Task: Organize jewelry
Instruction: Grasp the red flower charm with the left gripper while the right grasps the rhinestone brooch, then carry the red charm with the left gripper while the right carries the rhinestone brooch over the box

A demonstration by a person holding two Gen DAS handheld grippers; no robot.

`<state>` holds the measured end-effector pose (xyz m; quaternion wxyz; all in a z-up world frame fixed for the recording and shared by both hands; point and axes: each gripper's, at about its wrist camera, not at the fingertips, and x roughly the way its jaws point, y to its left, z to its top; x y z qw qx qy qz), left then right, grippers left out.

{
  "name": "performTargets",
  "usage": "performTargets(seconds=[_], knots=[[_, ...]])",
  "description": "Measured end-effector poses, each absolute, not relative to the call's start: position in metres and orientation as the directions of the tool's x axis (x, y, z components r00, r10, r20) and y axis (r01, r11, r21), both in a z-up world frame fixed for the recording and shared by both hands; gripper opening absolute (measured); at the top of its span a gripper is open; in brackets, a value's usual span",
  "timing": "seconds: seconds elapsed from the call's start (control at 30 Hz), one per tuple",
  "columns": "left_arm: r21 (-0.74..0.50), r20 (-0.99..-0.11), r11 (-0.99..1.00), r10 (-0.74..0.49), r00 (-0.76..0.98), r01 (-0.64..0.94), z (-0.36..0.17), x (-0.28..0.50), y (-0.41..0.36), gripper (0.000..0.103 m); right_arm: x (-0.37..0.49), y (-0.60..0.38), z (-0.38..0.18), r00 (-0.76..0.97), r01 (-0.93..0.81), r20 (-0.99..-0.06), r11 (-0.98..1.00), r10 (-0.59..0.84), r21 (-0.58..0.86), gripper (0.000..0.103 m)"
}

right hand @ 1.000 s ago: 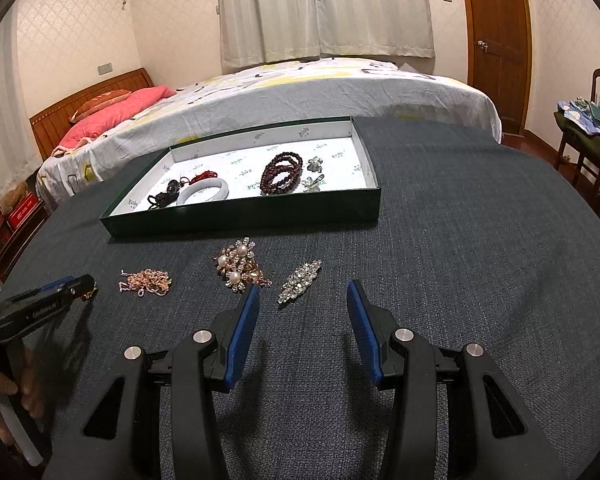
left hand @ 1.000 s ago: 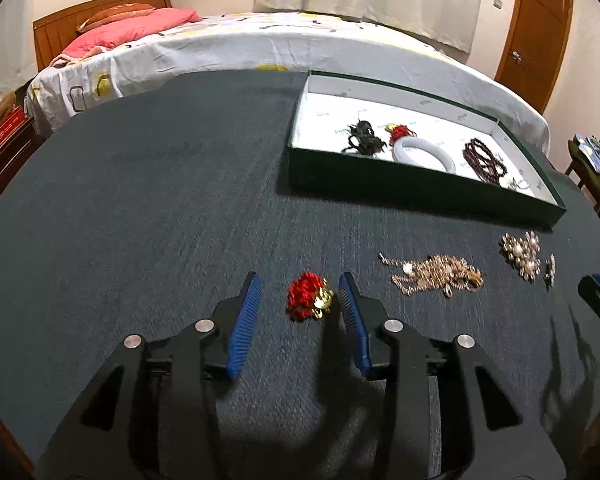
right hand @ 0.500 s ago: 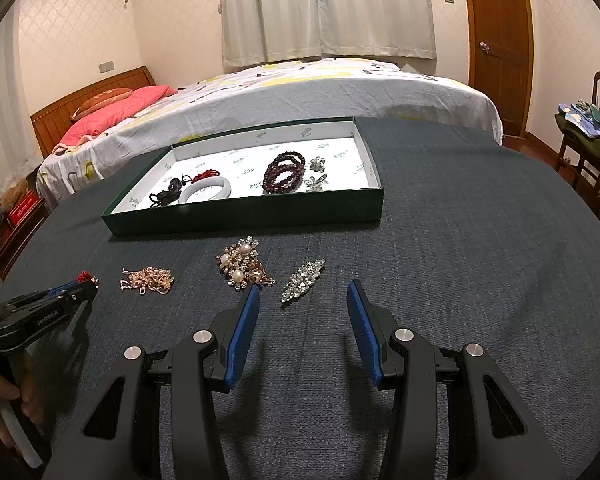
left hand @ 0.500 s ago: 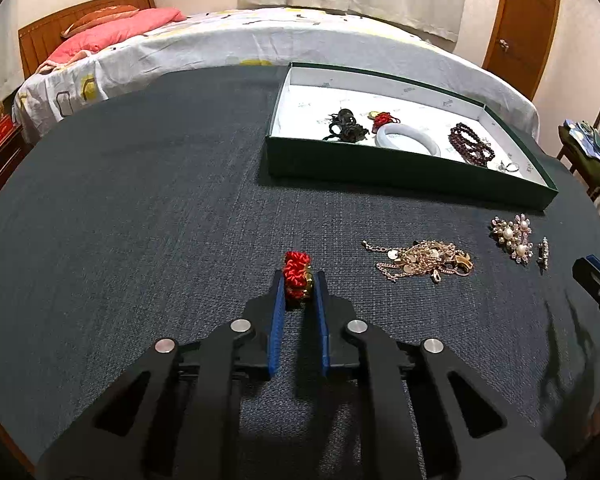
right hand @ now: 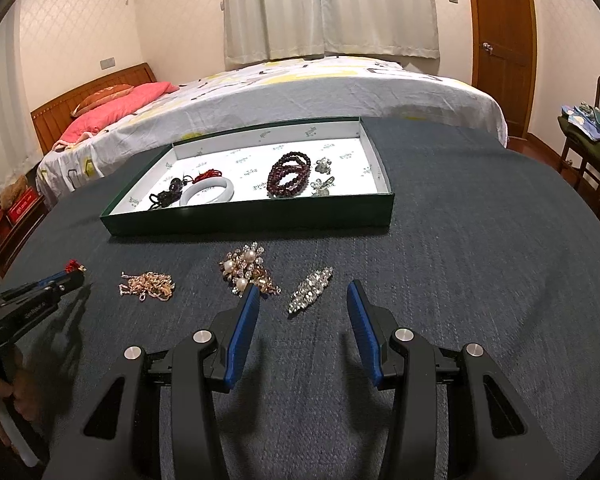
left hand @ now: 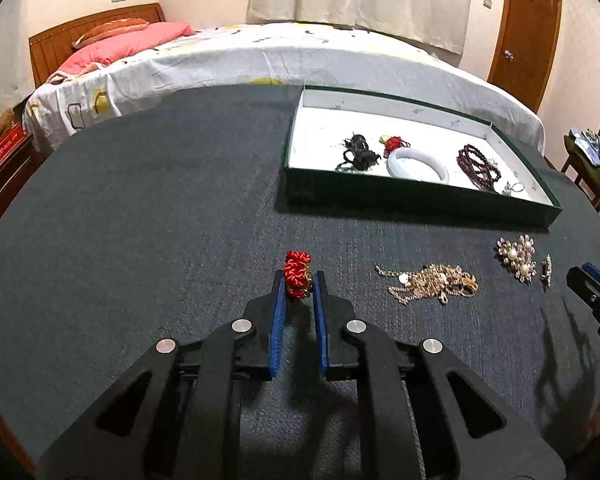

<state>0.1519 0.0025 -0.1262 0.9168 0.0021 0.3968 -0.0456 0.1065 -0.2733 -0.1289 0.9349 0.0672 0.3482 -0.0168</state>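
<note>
- A bedroom: a bed (right hand: 340, 92) with a white patterned cover stands right behind the dark grey fabric-covered surface (left hand: 160, 208), curtains hang on the far wall, and a wooden door (right hand: 500, 40) is at the far right.
- The surface has a rounded outline; its far edge runs against the bed, and its left and right edges curve away toward the floor.
- A shallow green tray (right hand: 260, 222) with a white lining sits toward the far side of the surface, its near wall facing both grippers.
- Inside the tray lie a black ornament (left hand: 358, 154), a small red piece (left hand: 394, 145), a pale bangle (right hand: 207, 191), dark red bead bracelets (right hand: 290, 174) and small silver pieces (right hand: 323, 176). The tray's left end and far right corner are bare lining.
- The left gripper (left hand: 299, 284) has its blue fingers (left hand: 278, 312) closed in on a red knotted ornament (left hand: 296, 274), which sits between the tips, low over the surface and well short of the tray.
- To the left of that gripper the surface is open cloth all the way to its edge.
- Between the grippers, in front of the tray, lie a gold chain heap (left hand: 432, 282), a pearl brooch (right hand: 246, 272) and a crystal brooch (right hand: 310, 290), each apart from the others.
- The right gripper (right hand: 302, 296) hovers with its fingers (right hand: 362, 328) spread wide; the crystal brooch lies just ahead, between the tips, and the left tip is at the pearl brooch's near edge.
- To its right, the surface is bare cloth out to the curved edge, where a wooden chair (right hand: 592, 140) stands.
</note>
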Motion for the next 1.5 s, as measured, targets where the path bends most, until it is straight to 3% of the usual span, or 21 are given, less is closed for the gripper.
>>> performTargets(seconds=[0.57, 0.87, 1.5], knots=[[-0.044, -0.726, 0.998, -0.063, 0.685, 0.044, -0.124, 0.159, 0.018, 0.013, 0.151, -0.28, -0.149, 0.647, 0.121, -0.763, 0.99, -0.02, 0.077, 0.045], [-0.042, -0.724, 0.998, -0.061, 0.687, 0.044, -0.125, 0.159, 0.017, 0.013, 0.142, -0.288, -0.149, 0.65, 0.085, -0.76, 0.991, 0.02, 0.099, 0.014], [-0.052, -0.672, 0.995, -0.099, 0.734, 0.086, -0.092, 0.151, 0.004, 0.013, 0.128, -0.292, -0.108, 0.743, 0.055, -0.666, 0.986, 0.065, 0.157, 0.014]])
